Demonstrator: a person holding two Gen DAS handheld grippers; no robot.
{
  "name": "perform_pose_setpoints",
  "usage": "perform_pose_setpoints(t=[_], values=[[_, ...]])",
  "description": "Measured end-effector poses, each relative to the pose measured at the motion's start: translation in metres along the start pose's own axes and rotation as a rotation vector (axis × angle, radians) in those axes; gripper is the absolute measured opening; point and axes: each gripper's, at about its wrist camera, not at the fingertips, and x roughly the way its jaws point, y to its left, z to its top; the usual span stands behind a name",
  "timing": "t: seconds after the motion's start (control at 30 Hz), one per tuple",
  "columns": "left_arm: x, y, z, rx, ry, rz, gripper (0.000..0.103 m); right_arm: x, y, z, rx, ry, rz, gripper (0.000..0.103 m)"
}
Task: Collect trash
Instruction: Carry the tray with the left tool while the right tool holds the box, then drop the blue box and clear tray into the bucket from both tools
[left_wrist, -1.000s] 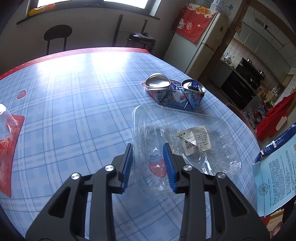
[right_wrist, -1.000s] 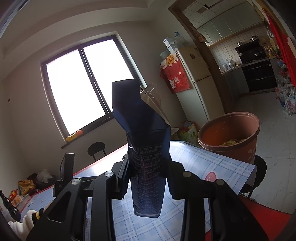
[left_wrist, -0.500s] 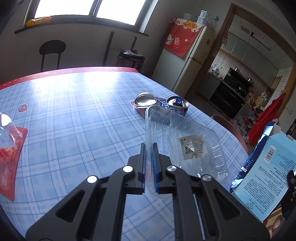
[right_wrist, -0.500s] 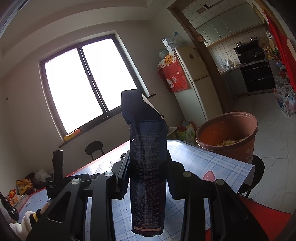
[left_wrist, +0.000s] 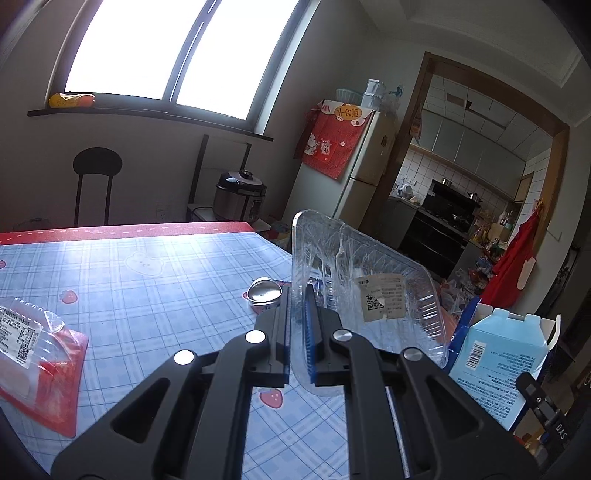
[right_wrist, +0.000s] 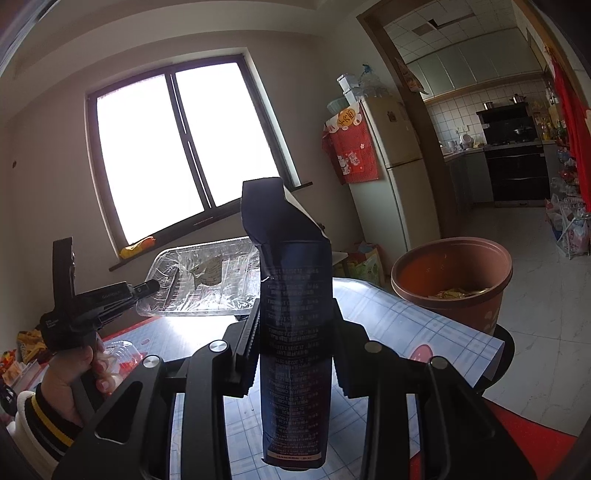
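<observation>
The left tongs (left_wrist: 298, 325) pinch the rim of a clear plastic clamshell tray (left_wrist: 369, 295), holding it above the checked table (left_wrist: 147, 280). The right tongs (right_wrist: 295, 339) clamp a dark blue carton (right_wrist: 293, 332) upright in the air. Beyond it, past the table's corner, stands a brown bin (right_wrist: 450, 291) with scraps inside.

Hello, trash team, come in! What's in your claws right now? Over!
Left gripper shut on clear plastic tray, lifted off table. Right gripper shut on blue carton. Brown bin ahead, path open.
</observation>
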Motion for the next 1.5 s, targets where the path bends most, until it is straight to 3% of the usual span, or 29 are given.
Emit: perform_pose_setpoints(t=[0.1, 0.27, 0.5, 0.63, 0.83, 0.87, 0.93, 1.13, 1.23, 1.5], values=[[-0.010, -0.001, 0.006, 0.002, -0.034, 0.006, 0.010, -0.003, -0.008, 0.031, 0.020, -0.028, 0.014, 0.033], [-0.019, -0.002, 0.012, 0.003, -0.060, 0.013, 0.010, 0.008, -0.024, 0.088, -0.058, -0.054, -0.037, 0.033], [-0.018, 0.000, 0.010, 0.004, -0.055, 0.031, 0.010, 0.075, -0.074, 0.156, -0.181, -0.017, -0.252, 0.033], [-0.016, 0.006, 0.011, -0.002, -0.051, 0.049, 0.010, 0.118, -0.115, 0.174, -0.147, 0.021, -0.347, 0.033], [-0.007, 0.010, 0.012, -0.016, -0.035, 0.063, 0.010, 0.160, -0.154, 0.182, -0.074, 0.059, -0.415, 0.038], [-0.007, 0.010, 0.012, -0.015, -0.033, 0.065, 0.010, 0.164, -0.158, 0.182, -0.060, 0.062, -0.430, 0.044], [-0.004, 0.009, 0.014, -0.015, -0.028, 0.063, 0.010, 0.163, -0.158, 0.180, -0.049, 0.025, -0.436, 0.075], [-0.001, -0.005, 0.014, 0.011, -0.015, 0.075, 0.010, 0.145, -0.151, 0.173, -0.080, 0.056, -0.374, 0.092], [0.007, -0.027, 0.020, 0.061, 0.001, 0.092, 0.010, 0.125, -0.149, 0.170, -0.098, 0.066, -0.337, 0.097], [0.052, -0.124, 0.043, 0.190, 0.009, 0.076, 0.010, 0.080, -0.174, 0.149, -0.082, 0.125, -0.311, 0.097]])
